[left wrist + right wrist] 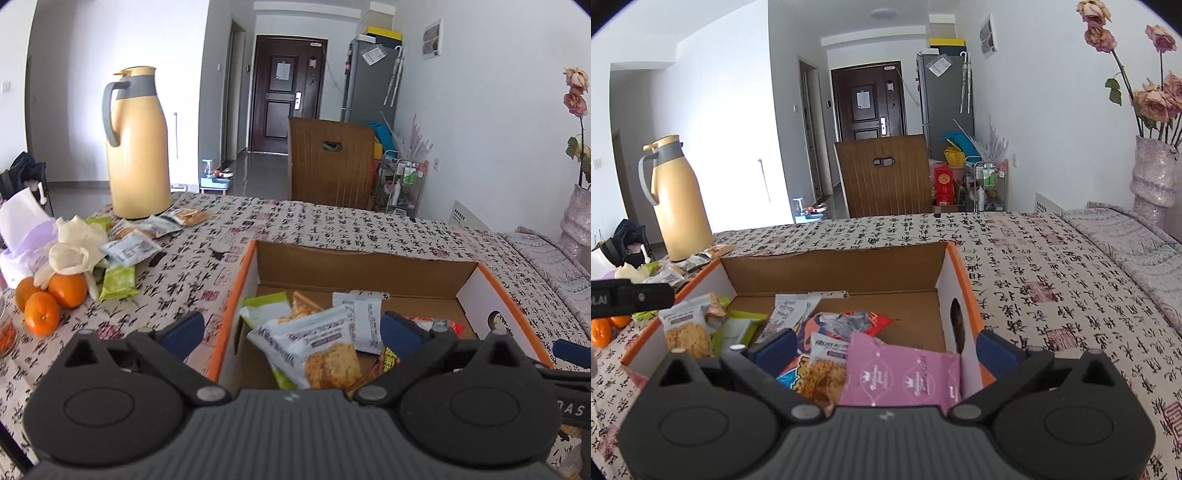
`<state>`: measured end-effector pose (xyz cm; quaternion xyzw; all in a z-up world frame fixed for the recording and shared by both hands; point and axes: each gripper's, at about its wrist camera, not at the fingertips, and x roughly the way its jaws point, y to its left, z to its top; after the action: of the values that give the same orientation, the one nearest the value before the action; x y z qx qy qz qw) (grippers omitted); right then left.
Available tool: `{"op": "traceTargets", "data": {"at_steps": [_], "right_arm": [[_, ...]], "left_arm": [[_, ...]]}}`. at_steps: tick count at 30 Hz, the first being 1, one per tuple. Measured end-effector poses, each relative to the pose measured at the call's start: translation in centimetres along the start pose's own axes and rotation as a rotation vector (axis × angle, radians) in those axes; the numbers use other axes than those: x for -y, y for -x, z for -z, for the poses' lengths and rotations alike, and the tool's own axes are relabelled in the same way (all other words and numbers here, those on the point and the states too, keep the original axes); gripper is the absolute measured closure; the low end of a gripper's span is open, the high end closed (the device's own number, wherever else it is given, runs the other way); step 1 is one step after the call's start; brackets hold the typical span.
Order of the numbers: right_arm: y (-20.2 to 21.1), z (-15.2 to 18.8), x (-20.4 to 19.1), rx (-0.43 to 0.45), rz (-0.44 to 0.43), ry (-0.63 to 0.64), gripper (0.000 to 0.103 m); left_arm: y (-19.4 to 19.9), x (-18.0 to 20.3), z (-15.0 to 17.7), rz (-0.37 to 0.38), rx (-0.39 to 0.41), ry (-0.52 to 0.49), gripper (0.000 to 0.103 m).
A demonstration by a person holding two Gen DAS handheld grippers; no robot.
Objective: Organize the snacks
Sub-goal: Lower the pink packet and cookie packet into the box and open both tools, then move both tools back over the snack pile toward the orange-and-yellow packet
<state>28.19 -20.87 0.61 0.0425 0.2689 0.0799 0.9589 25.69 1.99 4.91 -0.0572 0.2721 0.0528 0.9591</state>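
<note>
An orange-rimmed cardboard box (369,267) sits on the table and holds several snack packets, among them a white cracker packet (314,350). My left gripper (291,328) is open above the box's near left corner, empty. More snack packets (129,247) lie loose by the thermos. In the right wrist view the same box (831,269) holds a pink packet (905,373) and a red packet (849,321). My right gripper (886,347) is open over the box's near right part, with the pink packet lying between its fingers, not gripped.
A yellow thermos (136,144) stands at the table's far left. Three oranges (48,299), a pale glove (74,247) and a tissue pack (22,236) lie at the left edge. A wooden chair (332,162) stands beyond the table. A vase of flowers (1152,173) stands far right.
</note>
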Motion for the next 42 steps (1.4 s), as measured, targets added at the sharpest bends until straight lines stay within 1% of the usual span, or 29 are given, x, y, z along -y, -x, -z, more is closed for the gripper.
{"op": "traceTargets", "data": {"at_steps": [5,9,19,25,29,33,42], "right_arm": [[1.5,0.7,0.0,0.000,-0.002,-0.002,0.000],[2.9,1.2,-0.3,0.003,-0.001,0.005,0.000],[7.3,3.1,-1.0,0.013,-0.011,0.025,0.000],[9.4,4.5,-1.3,0.017,-0.024,0.021,0.000],[10.4,5.5,-1.5,0.011,-0.032,0.020,0.000],[11.1,6.5,-1.8,-0.001,-0.019,0.023,0.000],[12.5,9.1,-2.2,-0.035,-0.033,0.029,0.000]], "left_arm": [[1.0,-0.7,0.7,-0.010,-0.013,0.022,0.000],[2.2,-1.2,1.3,-0.008,-0.007,0.031,0.000],[6.3,-2.5,3.0,0.006,0.030,0.042,0.000],[8.9,-3.3,4.7,0.017,0.052,0.051,0.000],[10.3,-3.8,6.1,0.006,0.063,0.045,0.000],[11.1,-4.2,7.3,-0.005,0.056,0.038,0.000],[12.4,-5.5,10.9,-0.010,0.022,0.023,0.000]]}}
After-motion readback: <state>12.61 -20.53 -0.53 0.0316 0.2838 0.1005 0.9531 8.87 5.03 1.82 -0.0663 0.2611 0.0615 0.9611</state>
